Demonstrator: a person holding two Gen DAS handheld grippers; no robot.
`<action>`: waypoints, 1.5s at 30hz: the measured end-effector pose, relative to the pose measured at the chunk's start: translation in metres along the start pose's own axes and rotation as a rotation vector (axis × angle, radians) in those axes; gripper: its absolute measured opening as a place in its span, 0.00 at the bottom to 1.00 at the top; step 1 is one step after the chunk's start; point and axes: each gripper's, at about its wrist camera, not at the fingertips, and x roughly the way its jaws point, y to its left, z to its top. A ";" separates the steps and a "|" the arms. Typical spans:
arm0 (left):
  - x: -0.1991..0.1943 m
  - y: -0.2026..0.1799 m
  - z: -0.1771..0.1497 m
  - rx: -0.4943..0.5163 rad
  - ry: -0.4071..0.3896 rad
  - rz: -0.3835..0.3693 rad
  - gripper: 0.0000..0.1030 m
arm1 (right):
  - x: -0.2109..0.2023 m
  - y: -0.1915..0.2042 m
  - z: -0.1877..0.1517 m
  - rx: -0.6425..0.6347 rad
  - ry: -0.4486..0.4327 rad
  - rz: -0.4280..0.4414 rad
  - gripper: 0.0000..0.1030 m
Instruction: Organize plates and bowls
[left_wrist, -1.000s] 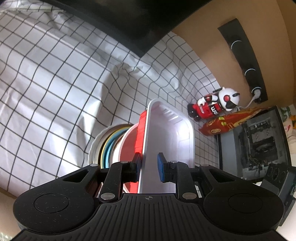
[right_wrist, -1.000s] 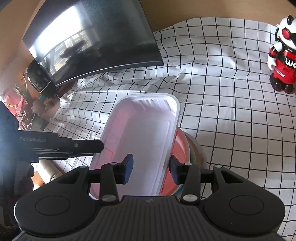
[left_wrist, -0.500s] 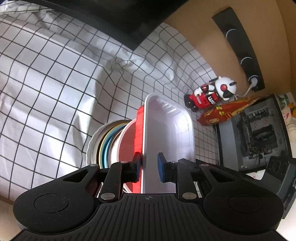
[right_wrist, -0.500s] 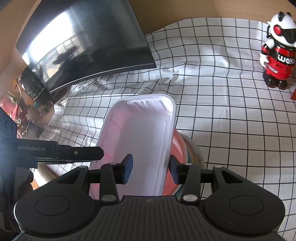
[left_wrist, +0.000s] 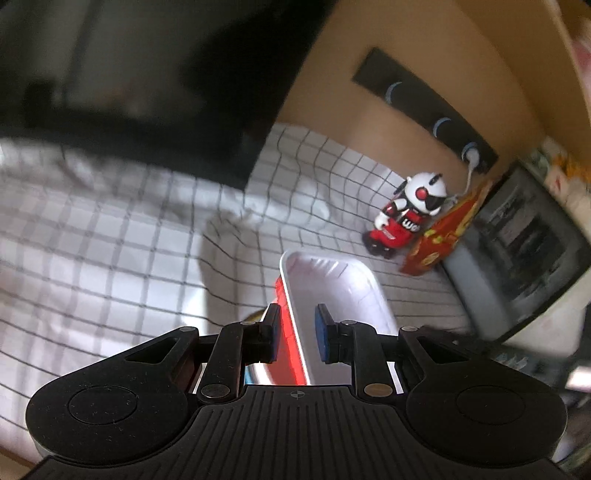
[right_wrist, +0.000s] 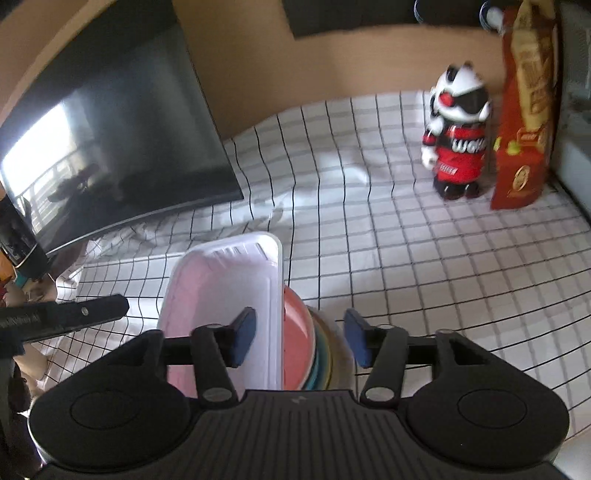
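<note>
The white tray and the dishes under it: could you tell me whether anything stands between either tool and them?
Nothing visible does. The left tool straddles the rim of the white tray and the red plate beneath. The right tool is spread around the tray's other rim and the stack of plates.

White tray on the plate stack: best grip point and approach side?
Probably the white tray is best pinched by its thin raised rim on a long side, coming in level from the near end. It sits on the stacked plates, so only the rim offers something narrow to grip; the flat floor does not.
</note>
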 end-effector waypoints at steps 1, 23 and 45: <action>-0.007 -0.007 -0.007 0.025 -0.022 0.012 0.22 | -0.007 0.000 -0.002 -0.019 -0.013 0.004 0.59; -0.080 -0.142 -0.165 0.090 -0.008 0.291 0.16 | -0.104 -0.015 -0.125 -0.139 0.101 0.089 0.65; -0.081 -0.144 -0.177 0.055 0.039 0.270 0.16 | -0.113 -0.014 -0.134 -0.164 0.109 0.113 0.65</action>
